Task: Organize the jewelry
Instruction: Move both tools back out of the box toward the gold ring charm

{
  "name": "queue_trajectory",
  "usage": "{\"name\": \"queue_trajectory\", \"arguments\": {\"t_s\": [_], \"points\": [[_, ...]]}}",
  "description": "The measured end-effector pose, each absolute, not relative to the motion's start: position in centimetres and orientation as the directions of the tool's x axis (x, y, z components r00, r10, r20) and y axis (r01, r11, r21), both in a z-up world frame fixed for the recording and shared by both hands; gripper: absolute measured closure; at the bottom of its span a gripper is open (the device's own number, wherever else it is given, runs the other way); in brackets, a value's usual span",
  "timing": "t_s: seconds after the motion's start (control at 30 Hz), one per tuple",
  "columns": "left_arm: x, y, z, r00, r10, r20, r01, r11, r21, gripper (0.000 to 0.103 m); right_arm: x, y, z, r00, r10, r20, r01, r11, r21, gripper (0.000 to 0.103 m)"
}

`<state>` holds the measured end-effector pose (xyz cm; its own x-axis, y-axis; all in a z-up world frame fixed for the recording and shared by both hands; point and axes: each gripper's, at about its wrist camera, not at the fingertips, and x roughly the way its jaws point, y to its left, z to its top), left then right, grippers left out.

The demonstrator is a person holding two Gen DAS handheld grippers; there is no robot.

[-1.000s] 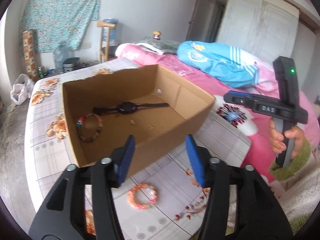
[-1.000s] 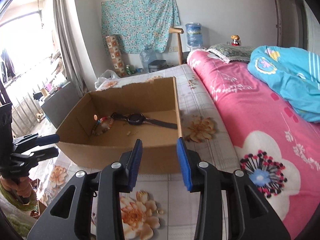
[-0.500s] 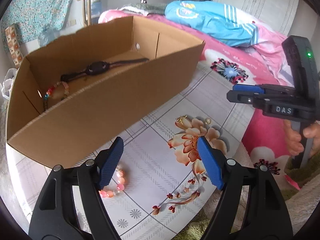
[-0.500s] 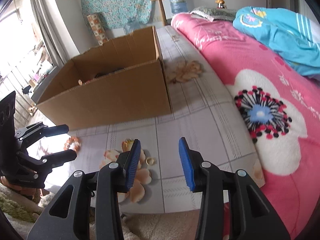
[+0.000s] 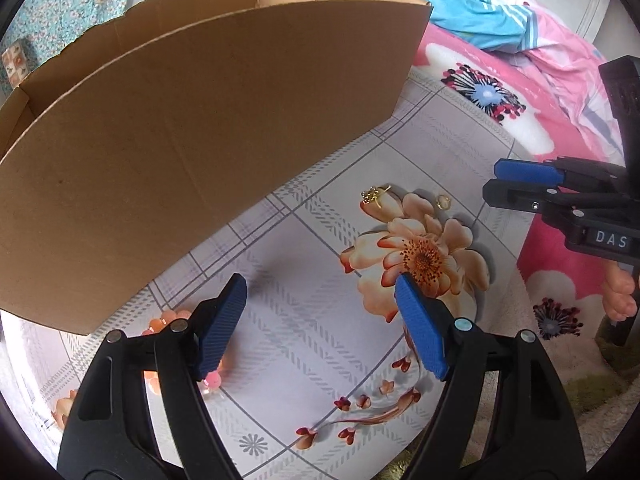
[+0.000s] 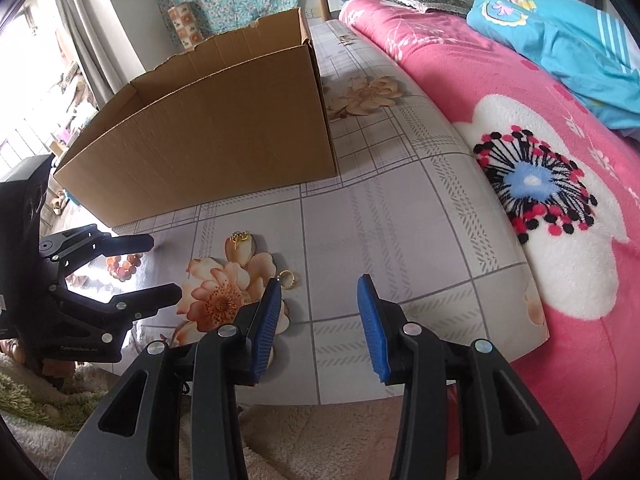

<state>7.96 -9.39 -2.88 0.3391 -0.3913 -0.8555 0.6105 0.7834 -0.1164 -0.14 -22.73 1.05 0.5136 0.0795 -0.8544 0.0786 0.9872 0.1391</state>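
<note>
A brown cardboard box (image 5: pixel 192 128) stands on the floral sheet; it also shows in the right wrist view (image 6: pixel 224 128), its inside hidden. A pink bead bracelet (image 6: pixel 124 266) lies in front of the box, partly under my left finger (image 5: pixel 220 320) in the left wrist view (image 5: pixel 168 318). A gold ring (image 5: pixel 443 201) and a gold earring (image 5: pixel 374 195) lie on the printed flower; ring (image 6: pixel 289 279) and earring (image 6: pixel 240 236) show in the right wrist view. My left gripper (image 5: pixel 320 324) is open low over the sheet. My right gripper (image 6: pixel 318 322) is open, just right of the ring.
A pink flowered blanket (image 6: pixel 540 184) and a blue garment (image 6: pixel 560 40) lie to the right. The sheet's front edge meets a cream and green fleece (image 6: pixel 36 404). Each gripper shows in the other's view: right (image 5: pixel 532 182), left (image 6: pixel 156 268).
Both grippers have dropped lower and closer to the sheet in front of the box. The box's inside has gone out of view. The ring and bracelet look nearer.
</note>
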Motion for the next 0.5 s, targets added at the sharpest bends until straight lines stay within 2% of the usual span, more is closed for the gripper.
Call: {"name": "queue_trajectory", "arguments": {"t_s": [0.1,0.33,0.5], "points": [[7.9,-9.7,-3.3,0.36,-0.366,-0.858,0.609,0.789,-0.081,0.029,-0.4,-22.6,0.6,0.511,0.079,-0.856,0.07,0.989,0.133,0.064],[7.6,-10.3,-3.6,0.381,-0.339,-0.86,0.626,0.78,-0.03,0.02,-0.8,-22.8,0.0,0.505,0.099,-0.857,0.068,0.986,0.154,0.064],[7.4,-10.4,-3.6,0.39,-0.326,-0.861,0.629,0.777,-0.009,0.019,-0.8,-22.3,-0.2,0.507,0.105,-0.855,0.043,0.988,0.146,0.064]]}}
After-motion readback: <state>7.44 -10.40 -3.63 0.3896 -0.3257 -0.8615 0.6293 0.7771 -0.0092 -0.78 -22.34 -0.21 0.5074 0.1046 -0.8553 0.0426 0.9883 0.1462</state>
